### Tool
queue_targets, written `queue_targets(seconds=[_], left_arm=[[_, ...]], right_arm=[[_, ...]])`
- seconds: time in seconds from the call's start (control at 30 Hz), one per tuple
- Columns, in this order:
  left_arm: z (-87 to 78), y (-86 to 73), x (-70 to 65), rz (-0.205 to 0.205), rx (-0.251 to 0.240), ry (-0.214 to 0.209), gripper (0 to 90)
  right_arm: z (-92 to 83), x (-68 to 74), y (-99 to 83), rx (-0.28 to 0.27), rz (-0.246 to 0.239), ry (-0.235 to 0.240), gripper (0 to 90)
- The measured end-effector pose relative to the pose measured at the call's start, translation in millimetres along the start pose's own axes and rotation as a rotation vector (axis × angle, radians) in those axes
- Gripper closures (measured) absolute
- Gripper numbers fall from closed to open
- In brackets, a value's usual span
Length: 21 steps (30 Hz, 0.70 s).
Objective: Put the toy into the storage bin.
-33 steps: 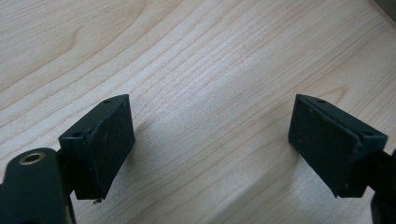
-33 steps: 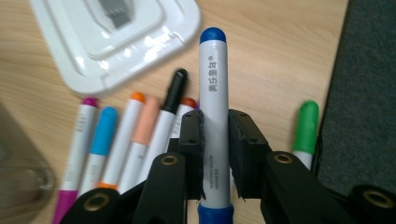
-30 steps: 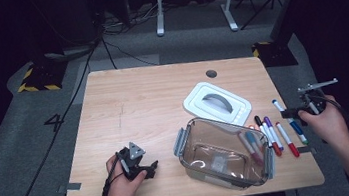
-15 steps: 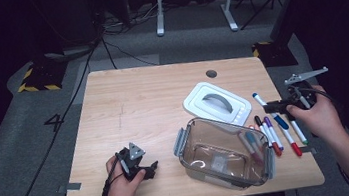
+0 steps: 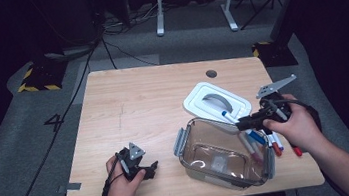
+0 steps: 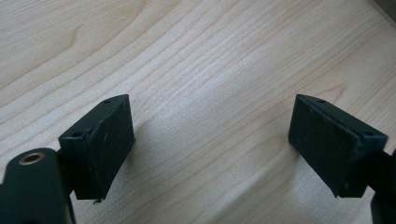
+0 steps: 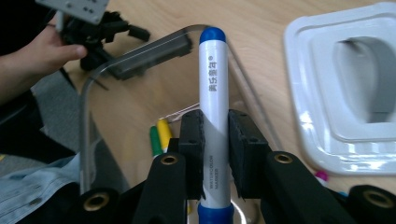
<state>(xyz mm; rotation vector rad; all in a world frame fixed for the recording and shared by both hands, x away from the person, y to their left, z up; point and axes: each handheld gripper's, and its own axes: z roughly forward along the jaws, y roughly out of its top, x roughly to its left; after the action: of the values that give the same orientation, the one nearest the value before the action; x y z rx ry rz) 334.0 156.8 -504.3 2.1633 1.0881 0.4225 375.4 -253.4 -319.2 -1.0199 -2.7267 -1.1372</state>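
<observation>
so, markers going into the clear container: two or so look to be inside already, several more lie on the tabletop just right of it, so roughly early-to-mid. right gripper is pinching a blue-capped marker mid-barrel, held above the container's far right rim beside the white lid. left gripper is spread with nothing between the jaws, resting low on the tabletop well left of the container.

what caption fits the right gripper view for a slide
Right gripper clamps a blue-capped marker above the clear container.
</observation>
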Motion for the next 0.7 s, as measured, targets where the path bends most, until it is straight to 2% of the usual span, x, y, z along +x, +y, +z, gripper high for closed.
queue_targets(seconds=[0.3, 0.5, 0.7], left_arm=[[0.0, 0.0, 0.0, 0.0, 0.0, 0.0, 15.0], [0.0, 0.0, 0.0, 0.0, 0.0, 0.0, 15.0], [0.2, -0.1, 0.0, 0.0, -0.003, 0.0, 14.9]], right_arm=[[44.3, 23.8, -1.1, 0.116, -0.051, 0.103, 76.8], [74.5, 32.2, -6.9, 0.209, -0.077, 0.137, 76.7], [95.7, 36.1, -11.8, 0.282, -0.091, 0.151, 76.7]])
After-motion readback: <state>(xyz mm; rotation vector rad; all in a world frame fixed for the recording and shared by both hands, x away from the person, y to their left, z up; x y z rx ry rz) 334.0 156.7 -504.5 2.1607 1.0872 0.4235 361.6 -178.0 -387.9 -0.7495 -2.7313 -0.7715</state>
